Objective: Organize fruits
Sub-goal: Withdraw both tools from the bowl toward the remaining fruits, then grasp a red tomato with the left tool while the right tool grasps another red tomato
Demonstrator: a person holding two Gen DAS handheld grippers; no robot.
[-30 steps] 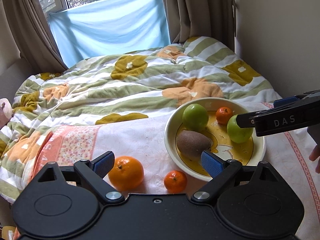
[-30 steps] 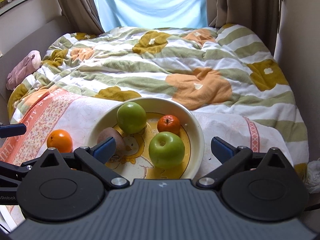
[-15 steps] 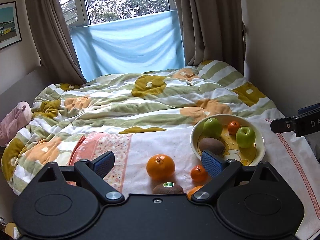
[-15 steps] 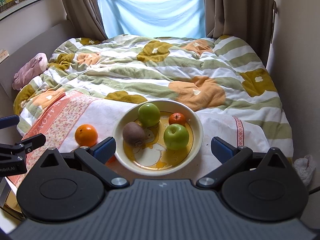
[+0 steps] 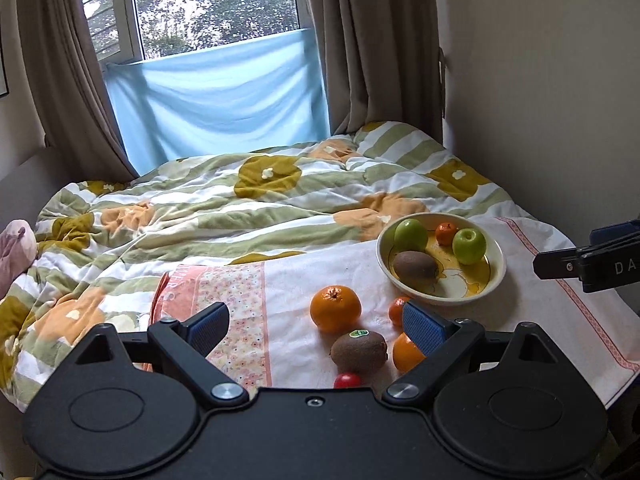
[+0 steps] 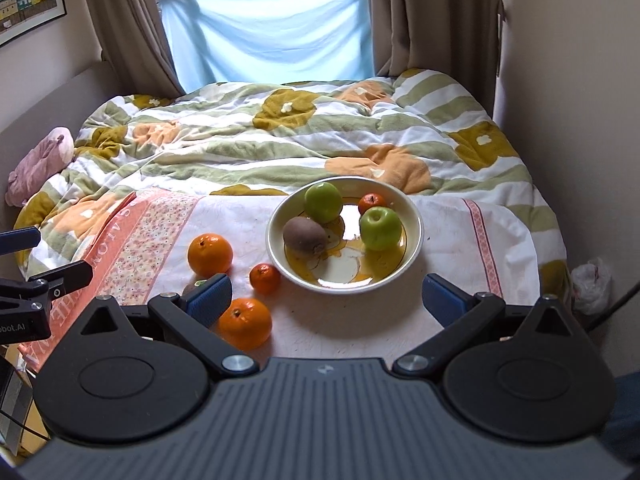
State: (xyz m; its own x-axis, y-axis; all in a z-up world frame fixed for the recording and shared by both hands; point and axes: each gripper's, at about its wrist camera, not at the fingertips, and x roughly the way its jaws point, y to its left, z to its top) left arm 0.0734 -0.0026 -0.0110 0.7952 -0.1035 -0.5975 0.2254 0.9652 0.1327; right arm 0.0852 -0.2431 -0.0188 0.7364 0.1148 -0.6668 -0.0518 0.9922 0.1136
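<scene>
Both grippers were held above the near edge of a bed, and neither touched any fruit. The left gripper (image 5: 316, 322) had its jaws spread wide and grasped nothing; the right gripper (image 6: 326, 294) was likewise spread wide and empty.

A cream bowl (image 6: 414, 240) stood on a white cloth (image 6: 452, 240) laid over the striped quilt (image 6: 280, 140). In the bowl lay four fruits: a green apple (image 6: 323, 201) at the far side, a second apple (image 6: 380, 227) at the right, a small mandarin (image 6: 372, 202) between them toward the far rim, and a kiwi (image 6: 305, 235) at the left, touching the first apple.

Outside the bowl, to its left on the cloth, lay the loose fruits. A large orange (image 5: 335, 309) sat well apart from the bowl. A stickered kiwi (image 5: 359, 351) lay just nearer the camera than it. A small tangerine (image 6: 265, 278) lay near the bowl's left rim. A second orange (image 6: 245, 323) lay closest to the near edge, partly hidden by a left-gripper finger in the left wrist view. A small red fruit (image 5: 347, 381) showed just above the left gripper's body; its kind could not be told.

A pink plush (image 6: 40, 168) rested at the quilt's left side, and a blue sheet (image 6: 268, 28) hung across the window.
</scene>
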